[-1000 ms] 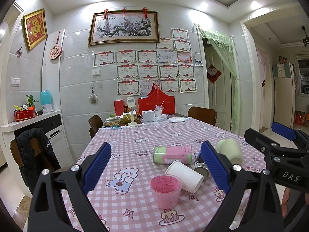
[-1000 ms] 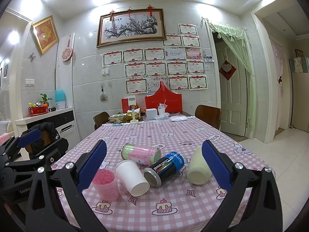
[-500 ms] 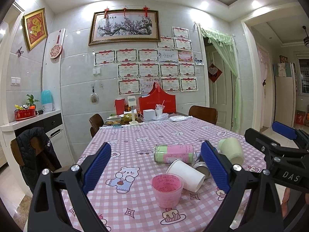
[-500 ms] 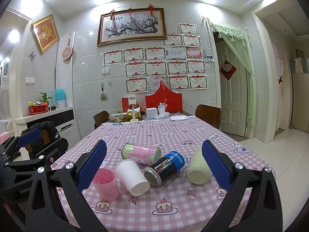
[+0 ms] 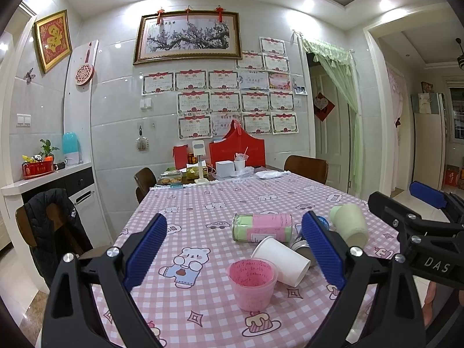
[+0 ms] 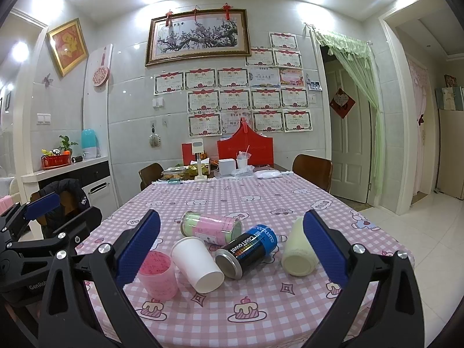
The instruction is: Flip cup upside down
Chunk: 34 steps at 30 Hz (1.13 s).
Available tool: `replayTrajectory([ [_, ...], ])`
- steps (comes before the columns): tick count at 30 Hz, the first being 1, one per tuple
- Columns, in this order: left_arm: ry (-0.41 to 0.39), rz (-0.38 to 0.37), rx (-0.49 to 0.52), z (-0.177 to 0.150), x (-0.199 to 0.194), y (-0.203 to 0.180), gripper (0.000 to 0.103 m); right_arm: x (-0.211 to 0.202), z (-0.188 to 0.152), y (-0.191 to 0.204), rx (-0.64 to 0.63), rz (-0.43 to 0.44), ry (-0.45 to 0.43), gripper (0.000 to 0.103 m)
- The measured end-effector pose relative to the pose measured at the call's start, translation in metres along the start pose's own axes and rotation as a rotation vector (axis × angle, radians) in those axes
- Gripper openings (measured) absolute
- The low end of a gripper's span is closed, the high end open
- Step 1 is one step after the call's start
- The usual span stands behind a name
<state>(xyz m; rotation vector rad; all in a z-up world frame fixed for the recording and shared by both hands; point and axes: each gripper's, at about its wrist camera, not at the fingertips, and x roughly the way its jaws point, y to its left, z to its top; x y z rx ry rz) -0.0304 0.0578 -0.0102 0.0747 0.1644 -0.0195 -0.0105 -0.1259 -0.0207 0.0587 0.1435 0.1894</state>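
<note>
A pink cup (image 5: 253, 282) stands upright, mouth up, near the front edge of the pink checked table (image 5: 203, 203); it also shows in the right wrist view (image 6: 159, 275). A white paper cup (image 5: 280, 259) (image 6: 197, 264) lies on its side beside it. A pale green cup (image 5: 349, 224) (image 6: 298, 250) lies on its side at the right. My left gripper (image 5: 233, 250) is open and empty, hovering just before the pink cup. My right gripper (image 6: 230, 250) is open and empty above the front of the table.
A pink-and-green canister (image 5: 262, 227) (image 6: 211, 227) and a dark blue can (image 6: 246, 249) lie on their sides behind the cups. Boxes and clutter (image 5: 226, 162) stand at the far end. Chairs (image 5: 306, 168) surround the table; a jacket-draped chair (image 5: 52, 226) is at left.
The left wrist view has shifted slightly, so the cups sit a little nearer the frame's centre. The right gripper has barely moved. Nothing was touched.
</note>
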Motion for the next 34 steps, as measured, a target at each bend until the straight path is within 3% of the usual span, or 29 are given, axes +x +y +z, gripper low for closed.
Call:
replayTrajectory([
  [22,0.036,-0.003,-0.006,-0.007,0.015,0.001,0.093,0.019,-0.012,-0.004,-0.01,-0.009,0.041,0.095],
  [34,0.115,-0.016,0.011,-0.025,0.037,-0.002,0.093,0.041,-0.027,-0.002,-0.043,-0.027,0.106,0.095],
])
